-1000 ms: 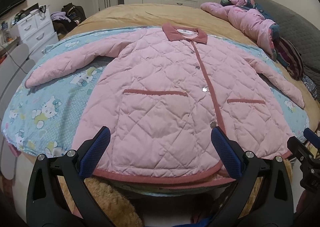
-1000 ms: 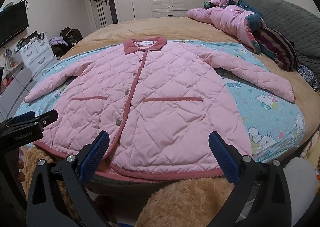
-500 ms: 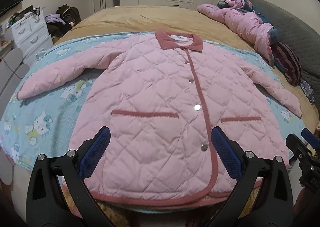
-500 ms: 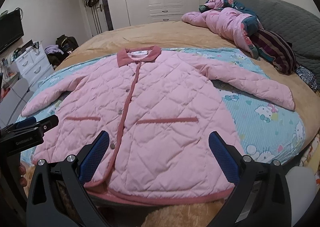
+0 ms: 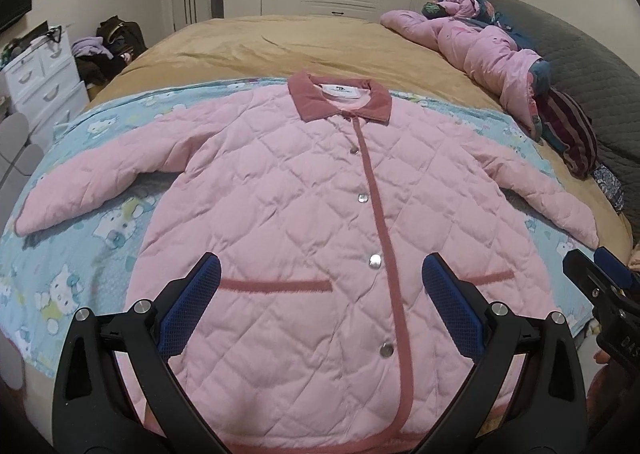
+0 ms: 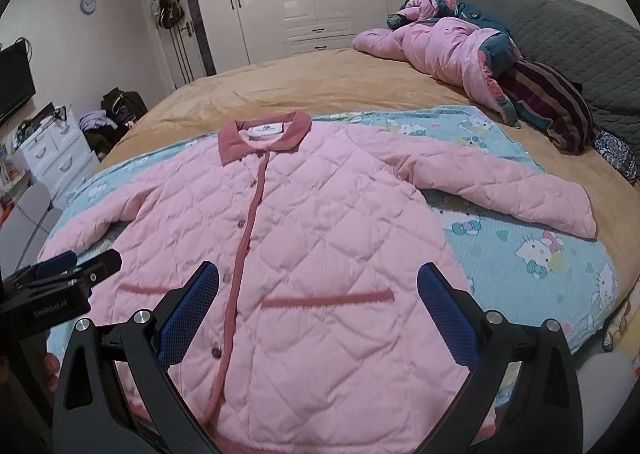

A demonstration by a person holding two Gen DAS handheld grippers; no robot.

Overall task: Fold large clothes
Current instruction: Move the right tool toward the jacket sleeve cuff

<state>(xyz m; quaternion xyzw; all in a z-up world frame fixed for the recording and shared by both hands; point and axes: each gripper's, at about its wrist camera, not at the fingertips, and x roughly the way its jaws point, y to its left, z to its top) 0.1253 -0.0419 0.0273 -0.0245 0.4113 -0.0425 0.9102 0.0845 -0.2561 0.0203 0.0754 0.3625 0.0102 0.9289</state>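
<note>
Bed [image 5: 304,42] w/ tan cover: blue cartoon sheet [image 5: 80,254], pink jacket [image 5: 304,214] flat on it; clothes pile [image 6: 472,50], maybe coats.

Both grippers [image 5: 320,304] further over jacket [image 5: 312,214]

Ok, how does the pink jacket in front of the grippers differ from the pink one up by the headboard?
The quilted jacket lies spread flat, front up, sleeves out, buttoned; the far pink coat is crumpled in a heap. The quilted jacket rests on the blue cartoon blanket; the far coat sits on the tan bedcover. The near one has a dusty-rose collar; the far one shows a dark floral lining. Both are pink and padded.
</note>
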